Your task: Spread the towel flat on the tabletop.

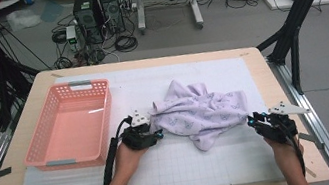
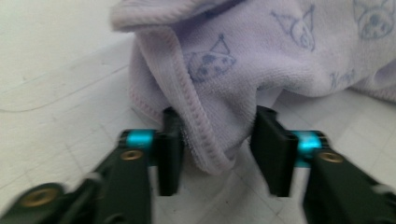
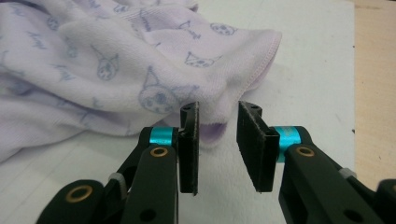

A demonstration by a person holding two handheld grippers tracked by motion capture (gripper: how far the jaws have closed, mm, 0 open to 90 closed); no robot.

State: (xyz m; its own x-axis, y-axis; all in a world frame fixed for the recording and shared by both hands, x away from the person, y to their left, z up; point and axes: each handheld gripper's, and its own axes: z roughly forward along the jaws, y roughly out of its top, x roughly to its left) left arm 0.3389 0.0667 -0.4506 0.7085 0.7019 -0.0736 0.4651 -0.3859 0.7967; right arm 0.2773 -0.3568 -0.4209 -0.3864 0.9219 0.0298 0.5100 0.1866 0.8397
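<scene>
A crumpled lilac towel (image 1: 201, 111) printed with small cartoon faces lies on the white gridded mat (image 1: 189, 164) in the middle of the table. My left gripper (image 1: 158, 135) sits low at the towel's left end. In the left gripper view a hemmed fold of the towel (image 2: 210, 135) hangs between the parted jaws of that gripper (image 2: 219, 142); the left pad (image 2: 169, 149) touches the hem and the right pad stands clear of it. My right gripper (image 1: 251, 120) is at the towel's right end. There a towel corner (image 3: 212, 119) pokes between the open jaws of the right gripper (image 3: 217, 140).
A pink plastic basket (image 1: 70, 88) stands on the left of the mat, with nothing in it. The wooden table edge (image 1: 286, 102) runs close to the right hand. Black frame posts, computers and cables stand on the floor beyond the table.
</scene>
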